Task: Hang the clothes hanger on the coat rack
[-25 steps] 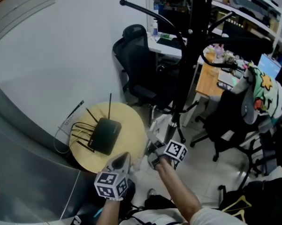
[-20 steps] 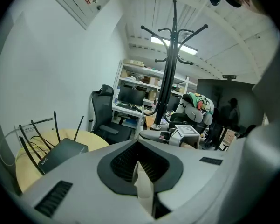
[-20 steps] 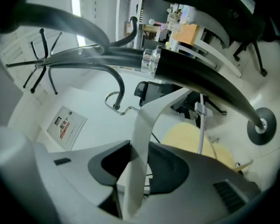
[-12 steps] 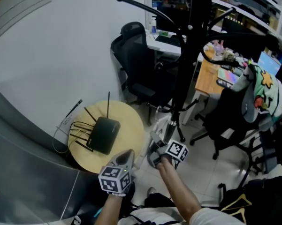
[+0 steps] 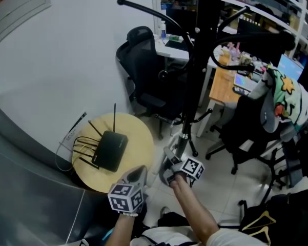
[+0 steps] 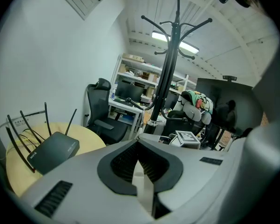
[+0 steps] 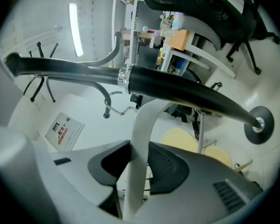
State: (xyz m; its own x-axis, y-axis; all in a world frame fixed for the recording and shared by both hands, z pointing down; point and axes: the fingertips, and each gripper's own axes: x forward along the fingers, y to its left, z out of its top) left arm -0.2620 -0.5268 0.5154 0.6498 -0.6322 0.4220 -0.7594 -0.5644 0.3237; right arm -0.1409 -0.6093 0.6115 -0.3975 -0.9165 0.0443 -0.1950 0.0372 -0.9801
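The white clothes hanger (image 7: pixel 140 139) is not on the coat rack (image 5: pixel 201 60) yet; it is low down, just by the bottom of the rack's black pole. The right gripper (image 7: pixel 139 164) has its jaws squeezed on the hanger's white band, and the little metal hook (image 7: pixel 112 110) pokes out past them. The left gripper (image 6: pixel 140 171) has its jaws pinched on a thin white piece too (it looks like another part of the same hanger). In the head view both grippers sit close together, side by side, near the bottom of the picture. The right one points flat toward the pole, with a bare forearm (image 5: pixel 194 211) reaching in behind it. The left one tips down a little, beside the edge of the round yellow table (image 5: pixel 143 137). A black router (image 5: pixel 109 150) with thin antennas lies on that table. A black office chair (image 5: pixel 143 70) stands behind, by the white wall.
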